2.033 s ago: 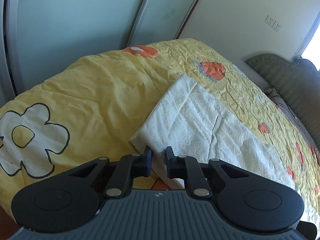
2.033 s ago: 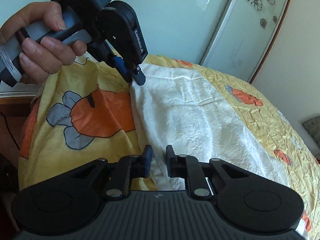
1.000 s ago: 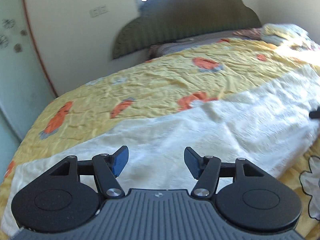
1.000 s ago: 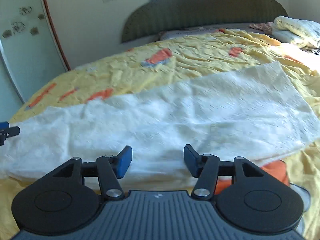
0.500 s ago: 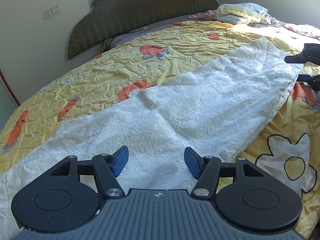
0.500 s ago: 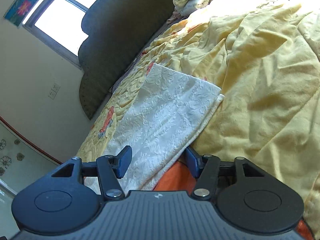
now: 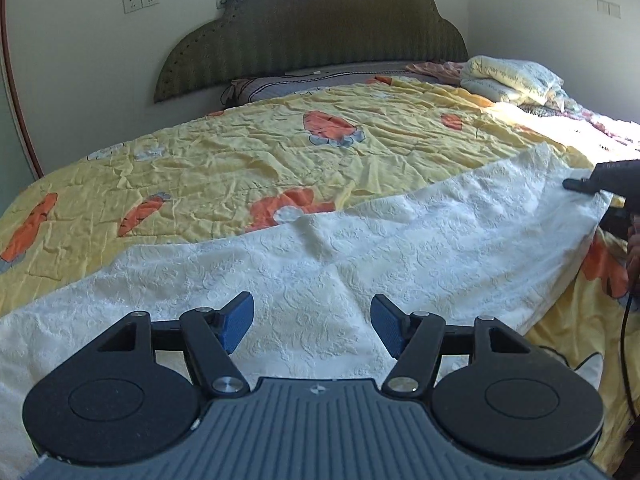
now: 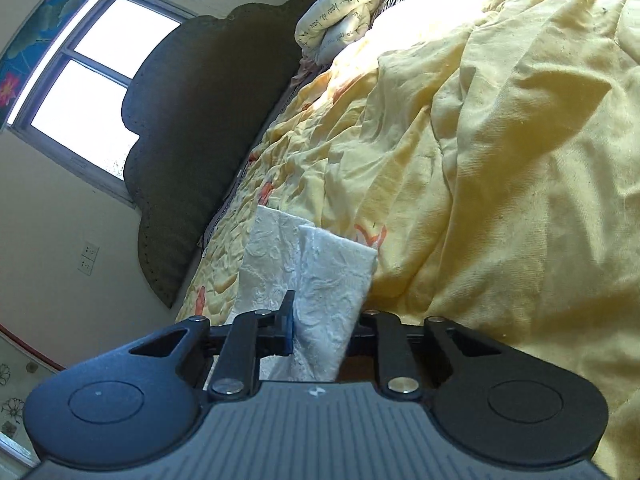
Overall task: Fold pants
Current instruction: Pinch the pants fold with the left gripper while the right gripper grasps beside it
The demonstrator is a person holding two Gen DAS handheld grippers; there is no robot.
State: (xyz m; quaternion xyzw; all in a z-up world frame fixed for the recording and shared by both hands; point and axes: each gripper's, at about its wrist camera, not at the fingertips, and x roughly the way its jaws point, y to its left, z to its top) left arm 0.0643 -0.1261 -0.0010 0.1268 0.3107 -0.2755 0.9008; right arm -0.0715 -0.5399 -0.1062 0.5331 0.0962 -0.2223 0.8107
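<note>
1. Right gripper is pinching the end of the white pants; its jaws have just been closing and are now nearly together, with the bunched cloth rising from between them toward 12 o'clock.
2. Seen from the left wrist, the right gripper is showing at the 3 o'clock edge, its dark tip lying against the far end of the pants.
3. Left gripper is hanging with its jaws spread wide, having just opened a little further; nothing is sitting between the blue pads, and whether they are touching the cloth below cannot be told.
4. White pants are lying as a long band across the yellow bedspread, running from 8 o'clock to 3 o'clock in the left wrist view.
5. Dark headboard is standing at 12 o'clock, with a folded quilt lying at 2 o'clock.
6. Compared with half a second ago, the right gripper's jaws are no longer wide apart around the flat hem; the cloth is now gathered up between them.
7. Compared with two seconds ago, the left gripper is no longer shut.
</note>
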